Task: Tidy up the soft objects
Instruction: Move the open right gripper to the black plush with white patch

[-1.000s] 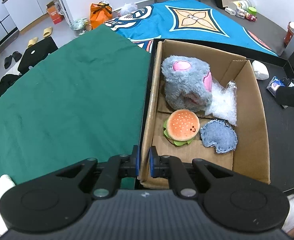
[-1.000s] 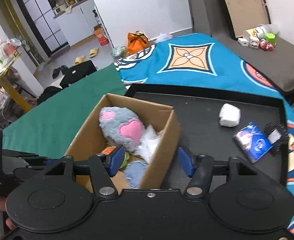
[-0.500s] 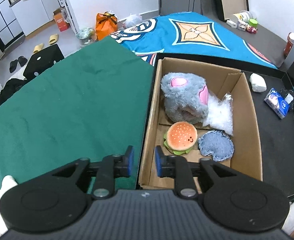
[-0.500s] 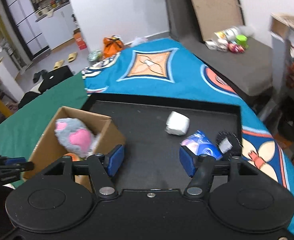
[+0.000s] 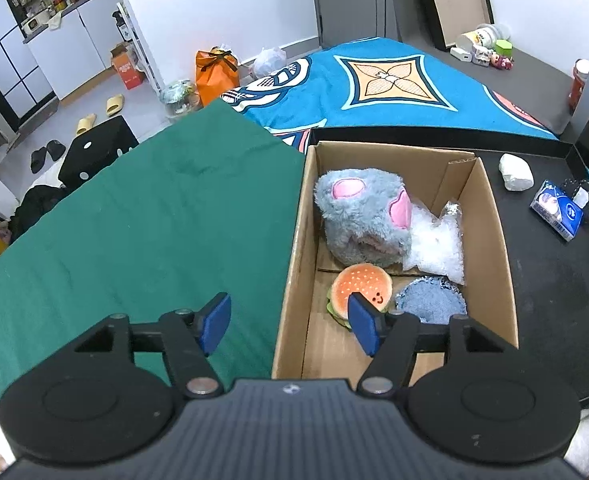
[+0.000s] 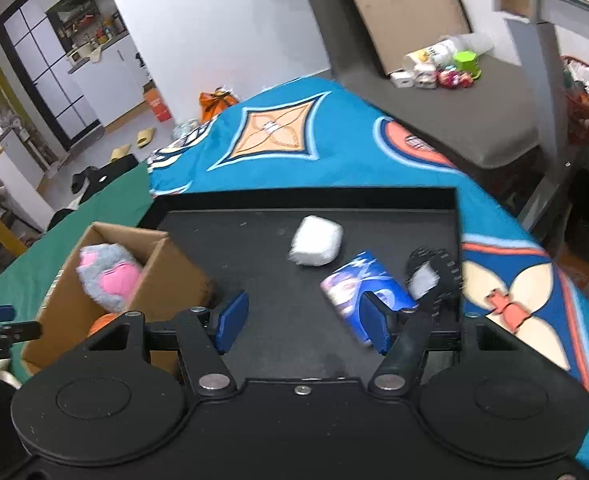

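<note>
A cardboard box (image 5: 502,256) stands on the left of a black tray (image 6: 262,240). It holds a grey and pink plush (image 5: 362,212), a burger plush (image 5: 360,292), a denim pad (image 5: 430,302) and a clear plastic bag (image 5: 438,244). My left gripper (image 5: 290,322) is open and empty, straddling the box's left wall near its front corner. On the tray lie a white soft lump (image 6: 316,240), a blue packet (image 6: 358,288) and a black brush (image 6: 434,276). My right gripper (image 6: 302,322) is open and empty above the tray, near the packet.
A green cloth (image 5: 134,216) covers the surface left of the box. A blue patterned blanket (image 6: 294,140) lies behind and right of the tray. The box also shows in the right wrist view (image 6: 166,272). Floor clutter sits far behind.
My left gripper has opened from shut on the box's left wall and pulled back slightly. My right gripper has swung right, from over the box to over the tray items.
</note>
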`<state>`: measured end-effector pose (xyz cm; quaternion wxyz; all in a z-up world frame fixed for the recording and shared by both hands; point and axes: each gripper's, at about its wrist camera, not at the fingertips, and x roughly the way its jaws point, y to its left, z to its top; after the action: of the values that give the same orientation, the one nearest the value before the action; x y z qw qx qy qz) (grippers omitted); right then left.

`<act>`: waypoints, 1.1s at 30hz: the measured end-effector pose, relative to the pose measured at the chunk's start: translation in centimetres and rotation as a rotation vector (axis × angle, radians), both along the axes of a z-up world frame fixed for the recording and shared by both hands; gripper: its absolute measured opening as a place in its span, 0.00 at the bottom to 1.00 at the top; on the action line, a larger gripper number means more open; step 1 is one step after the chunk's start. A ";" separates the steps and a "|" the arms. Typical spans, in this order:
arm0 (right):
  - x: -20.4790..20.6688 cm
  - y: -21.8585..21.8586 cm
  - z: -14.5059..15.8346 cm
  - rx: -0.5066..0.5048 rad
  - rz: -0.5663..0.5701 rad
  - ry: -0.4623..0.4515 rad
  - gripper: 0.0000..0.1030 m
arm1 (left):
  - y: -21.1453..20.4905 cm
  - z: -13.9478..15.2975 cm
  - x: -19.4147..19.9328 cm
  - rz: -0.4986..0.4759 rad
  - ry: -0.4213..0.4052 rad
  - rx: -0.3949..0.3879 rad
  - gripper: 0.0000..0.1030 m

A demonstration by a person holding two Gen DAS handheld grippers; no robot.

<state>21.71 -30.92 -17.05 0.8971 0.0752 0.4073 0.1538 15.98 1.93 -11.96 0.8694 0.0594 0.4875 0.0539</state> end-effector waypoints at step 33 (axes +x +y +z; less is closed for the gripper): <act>5.4 -2.7 -5.4 -0.169 -0.123 -0.045 0.41 | -2.2 -1.3 5.1 0.041 0.072 0.102 0.64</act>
<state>27.15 -33.59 -22.43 0.9168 0.0204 0.3934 0.0653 21.05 -0.31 -13.23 0.8458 0.0957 0.5163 0.0942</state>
